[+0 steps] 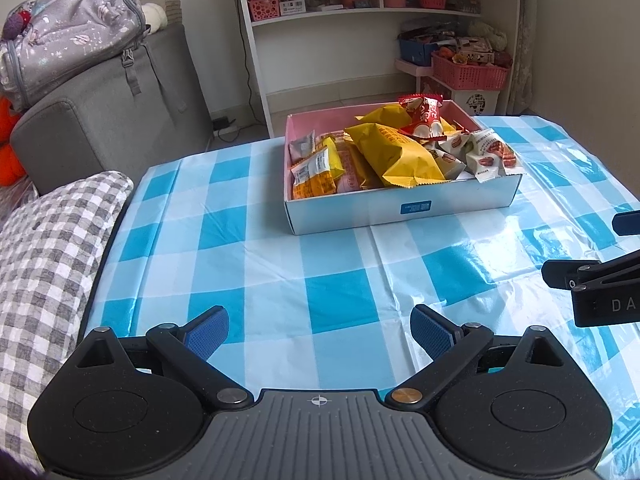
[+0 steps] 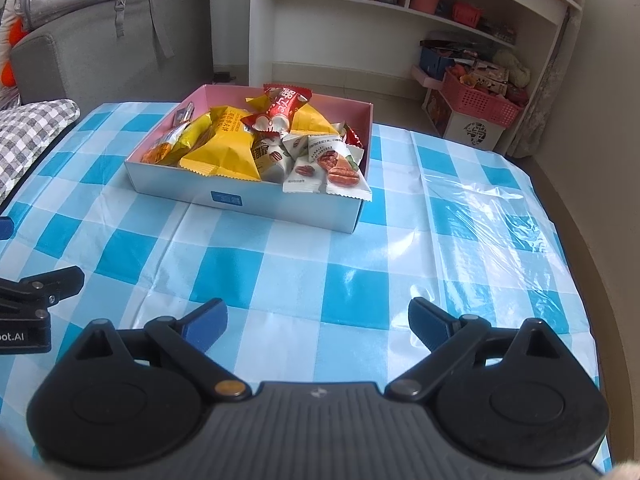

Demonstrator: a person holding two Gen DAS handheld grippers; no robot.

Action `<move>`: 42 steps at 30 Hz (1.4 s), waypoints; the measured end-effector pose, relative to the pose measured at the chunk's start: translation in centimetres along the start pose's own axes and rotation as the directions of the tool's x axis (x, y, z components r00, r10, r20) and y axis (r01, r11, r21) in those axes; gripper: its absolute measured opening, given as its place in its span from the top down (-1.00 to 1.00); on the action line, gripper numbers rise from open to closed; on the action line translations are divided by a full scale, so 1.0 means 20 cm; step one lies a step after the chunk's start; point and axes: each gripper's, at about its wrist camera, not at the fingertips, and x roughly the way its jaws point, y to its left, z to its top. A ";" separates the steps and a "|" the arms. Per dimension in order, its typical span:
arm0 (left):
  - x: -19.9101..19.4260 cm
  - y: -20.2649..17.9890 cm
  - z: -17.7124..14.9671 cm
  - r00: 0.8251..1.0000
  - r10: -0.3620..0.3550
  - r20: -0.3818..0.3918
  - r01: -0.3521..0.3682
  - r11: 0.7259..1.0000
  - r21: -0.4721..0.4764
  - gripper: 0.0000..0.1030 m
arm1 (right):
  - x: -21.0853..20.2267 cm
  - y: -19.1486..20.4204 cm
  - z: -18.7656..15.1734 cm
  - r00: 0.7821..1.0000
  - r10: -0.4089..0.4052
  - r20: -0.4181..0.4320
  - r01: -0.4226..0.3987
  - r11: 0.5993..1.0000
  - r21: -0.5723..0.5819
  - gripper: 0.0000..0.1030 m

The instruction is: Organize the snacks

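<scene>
A shallow white box with a pink inside (image 1: 360,210) (image 2: 280,208) stands on the blue-and-white checked tablecloth (image 1: 248,240) (image 2: 280,272). It holds several snack packets: yellow bags (image 1: 394,150) (image 2: 228,152), a red-and-white packet (image 1: 426,114) (image 2: 282,110), white nut packets (image 1: 490,156) (image 2: 320,168) and orange packets (image 1: 314,178). My left gripper (image 1: 319,330) is open and empty, low over the cloth, well short of the box. My right gripper (image 2: 318,322) is open and empty, likewise short of the box. Each gripper shows at the edge of the other's view.
A grey checked cushion (image 1: 48,248) lies at the table's left edge. A grey sofa with a backpack (image 1: 108,80) stands behind it. White shelves (image 1: 360,32) and a pink basket (image 1: 468,72) are on the floor beyond the table. The table's right edge curves away (image 2: 568,248).
</scene>
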 end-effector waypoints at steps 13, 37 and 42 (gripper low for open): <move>0.00 -0.01 -0.01 1.000 -0.012 -0.002 0.012 1.000 0.005 -0.92 | 0.00 0.01 0.00 1.000 -0.005 -0.003 0.005 1.000 -0.009 -0.89; 0.00 -0.02 -0.01 1.000 -0.018 -0.004 0.018 1.000 0.006 -0.92 | 0.01 0.01 -0.01 1.000 -0.008 -0.004 0.008 1.000 -0.013 -0.91; 0.00 -0.02 -0.01 1.000 -0.017 -0.004 0.017 1.000 0.006 -0.92 | 0.01 0.01 -0.01 1.000 -0.008 -0.004 0.008 1.000 -0.013 -0.91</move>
